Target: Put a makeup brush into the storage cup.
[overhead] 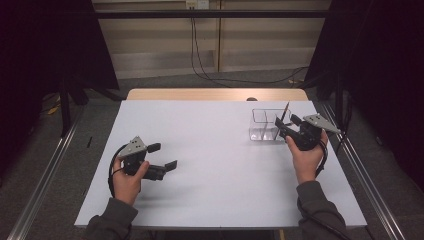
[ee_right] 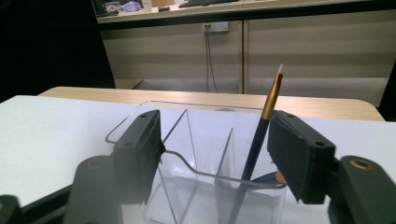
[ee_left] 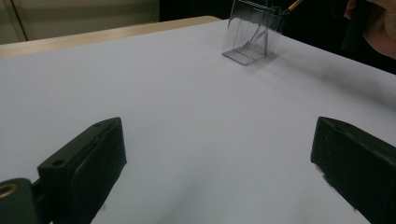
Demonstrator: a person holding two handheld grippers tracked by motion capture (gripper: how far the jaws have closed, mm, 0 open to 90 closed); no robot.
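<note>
A clear plastic box point(overhead: 265, 125) sits on the white tabletop point(overhead: 215, 150), near the far right corner. Thin clear walls split the box into small parts. A dark blue brush point(ee_right: 256, 144) with a gold band and a pale tip stands inside the box. It leans to one side, and its tip sticks up above the rim. In the right gripper view the brush is in the part on the right, just past a clear wall. The same brush shows as a thin dark stick point(overhead: 284, 115) in the high view.

The right gripper point(overhead: 289, 126) is just beside the box, on its right side, held in the person's right hand point(overhead: 306, 159). Its jaws are wide apart and hold nothing. In the right gripper view point(ee_right: 212, 151) one jaw is at the near left side of the box and the other is next to the brush. The brush is close to that jaw, but I cannot tell if they touch.

The left gripper point(overhead: 162, 156) is well apart from the box, far to its left and nearer to the person. The person's left hand point(overhead: 127, 182) holds it just above the tabletop. Its jaws are wide apart too, with nothing between them. In the left gripper view point(ee_left: 217, 163) the box point(ee_left: 252, 32) is far off, near the top.
</note>
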